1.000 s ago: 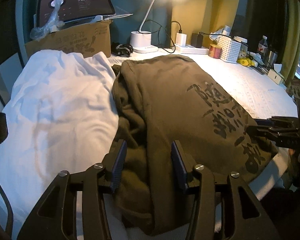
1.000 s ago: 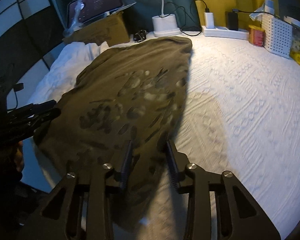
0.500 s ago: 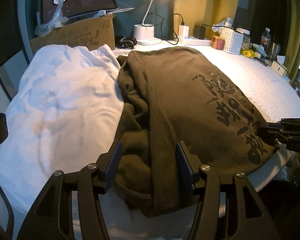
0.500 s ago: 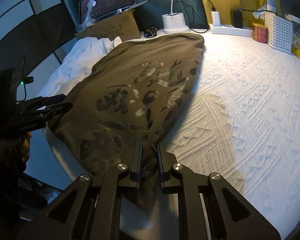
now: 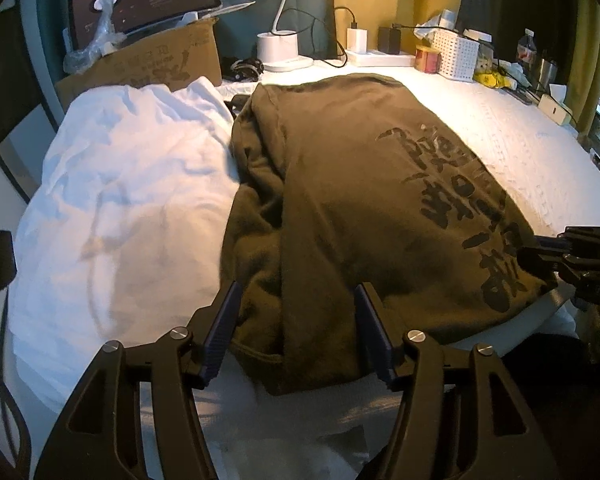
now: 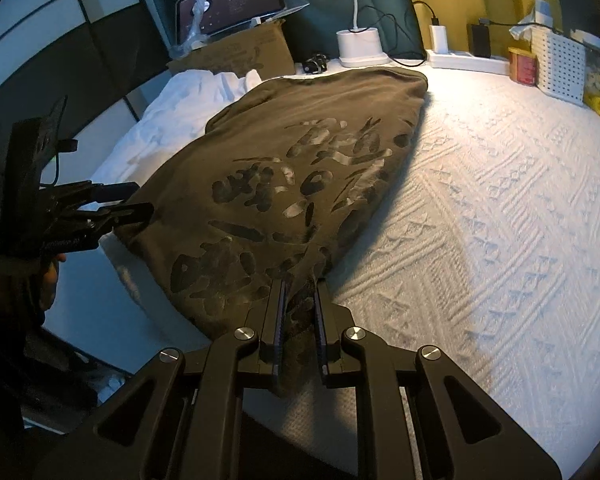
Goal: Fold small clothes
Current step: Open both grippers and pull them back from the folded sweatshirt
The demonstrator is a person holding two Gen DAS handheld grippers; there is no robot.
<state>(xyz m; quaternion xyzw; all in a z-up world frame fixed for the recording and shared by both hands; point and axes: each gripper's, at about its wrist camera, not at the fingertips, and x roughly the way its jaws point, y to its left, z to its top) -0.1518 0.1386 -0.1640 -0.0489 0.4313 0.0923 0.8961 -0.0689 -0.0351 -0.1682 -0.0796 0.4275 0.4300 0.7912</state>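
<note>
White bedspread (image 6: 480,220) bears olive shirt (image 6: 300,168), right gripper (image 6: 298,320) pinching it.

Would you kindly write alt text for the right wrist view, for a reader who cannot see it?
The right gripper is shut on the near corner of an olive shirt with dark printed characters, spread on a white textured bedspread. At left, the left gripper reaches the shirt's other near corner; a white garment lies behind.
</note>
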